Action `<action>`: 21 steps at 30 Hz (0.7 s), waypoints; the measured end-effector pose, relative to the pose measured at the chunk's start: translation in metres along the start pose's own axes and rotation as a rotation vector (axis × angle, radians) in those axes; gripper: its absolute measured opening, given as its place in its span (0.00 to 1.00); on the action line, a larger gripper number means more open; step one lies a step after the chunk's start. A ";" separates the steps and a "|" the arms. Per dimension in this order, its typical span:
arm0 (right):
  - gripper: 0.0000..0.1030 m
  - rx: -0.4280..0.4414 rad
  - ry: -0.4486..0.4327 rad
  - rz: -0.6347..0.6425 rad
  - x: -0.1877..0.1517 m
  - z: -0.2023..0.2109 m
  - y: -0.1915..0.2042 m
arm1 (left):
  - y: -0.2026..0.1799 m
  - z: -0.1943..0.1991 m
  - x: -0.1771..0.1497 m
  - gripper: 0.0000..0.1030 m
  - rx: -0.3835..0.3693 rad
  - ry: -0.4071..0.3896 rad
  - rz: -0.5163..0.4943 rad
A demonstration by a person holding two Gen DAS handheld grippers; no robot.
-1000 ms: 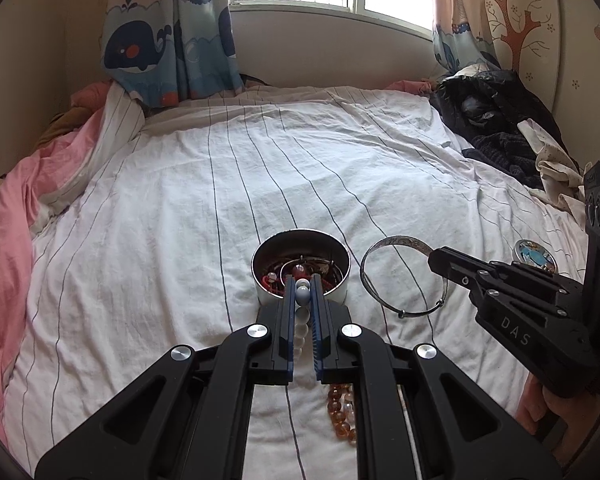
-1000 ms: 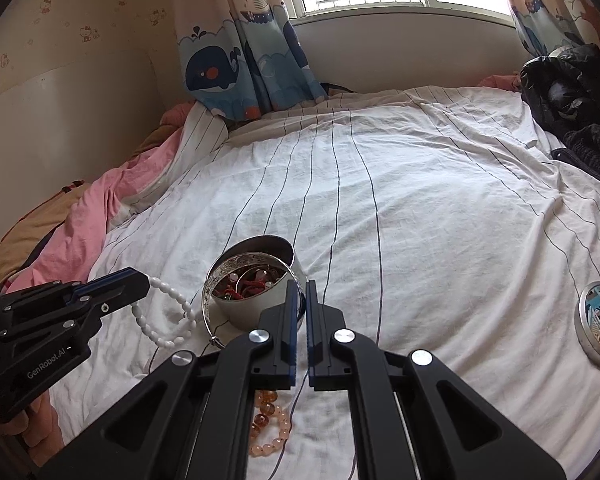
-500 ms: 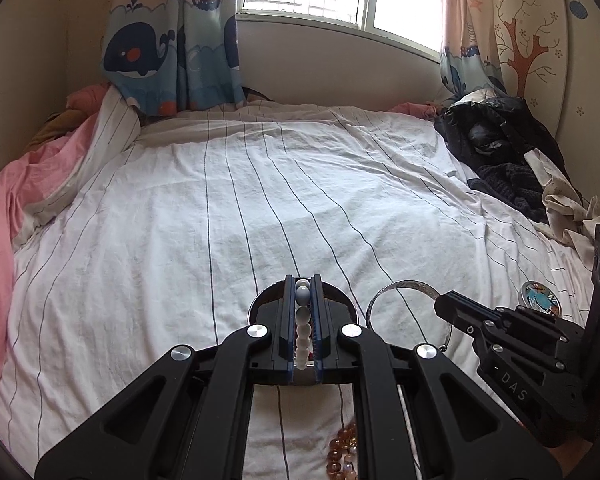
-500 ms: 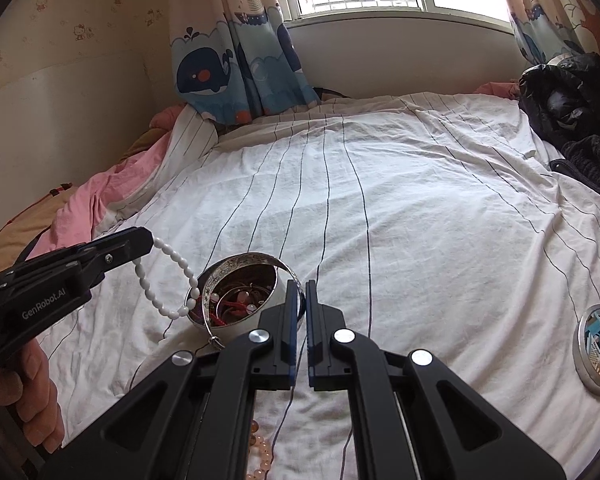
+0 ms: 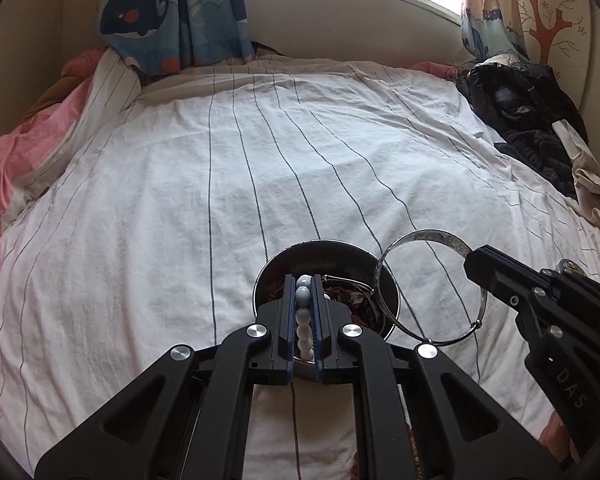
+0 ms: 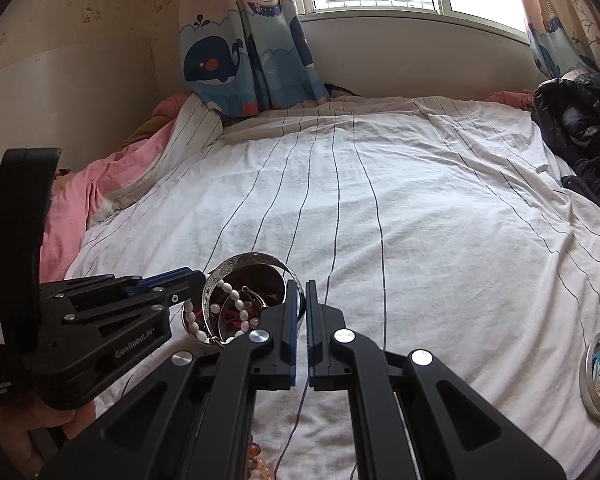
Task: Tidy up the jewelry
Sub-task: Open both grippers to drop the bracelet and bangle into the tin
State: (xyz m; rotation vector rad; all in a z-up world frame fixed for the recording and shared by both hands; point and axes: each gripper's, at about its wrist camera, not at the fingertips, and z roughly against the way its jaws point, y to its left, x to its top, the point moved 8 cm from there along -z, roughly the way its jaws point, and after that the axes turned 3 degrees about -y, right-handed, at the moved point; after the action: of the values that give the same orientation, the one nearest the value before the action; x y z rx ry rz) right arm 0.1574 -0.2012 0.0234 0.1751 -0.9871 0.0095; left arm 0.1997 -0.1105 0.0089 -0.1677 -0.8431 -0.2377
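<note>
Beads of one white bracelet (image 5: 303, 316), round and glossy, sit pinched in the left gripper (image 5: 303, 312) over one metal tin (image 5: 324, 248) of jewelry; the right gripper (image 6: 301, 320), nearly closed, clamps one silver bangle (image 5: 428, 286) just right.

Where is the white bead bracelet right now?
The white bead bracelet is pinched in the left gripper, dangling into the round metal tin, beside the silver bangle.
</note>
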 end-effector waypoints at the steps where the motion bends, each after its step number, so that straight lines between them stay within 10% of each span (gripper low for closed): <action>1: 0.04 0.002 0.003 0.005 0.000 -0.002 0.002 | 0.002 0.001 -0.001 0.07 0.009 0.000 -0.003; 21: 0.06 0.043 0.077 0.091 -0.002 -0.043 0.049 | 0.049 0.031 -0.021 0.41 0.141 -0.023 0.015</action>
State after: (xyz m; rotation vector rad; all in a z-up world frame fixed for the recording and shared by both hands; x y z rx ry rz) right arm 0.1873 -0.1464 0.0054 0.1684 -0.9179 0.1201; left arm 0.1776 -0.0534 0.0111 -0.0453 -0.8783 -0.1615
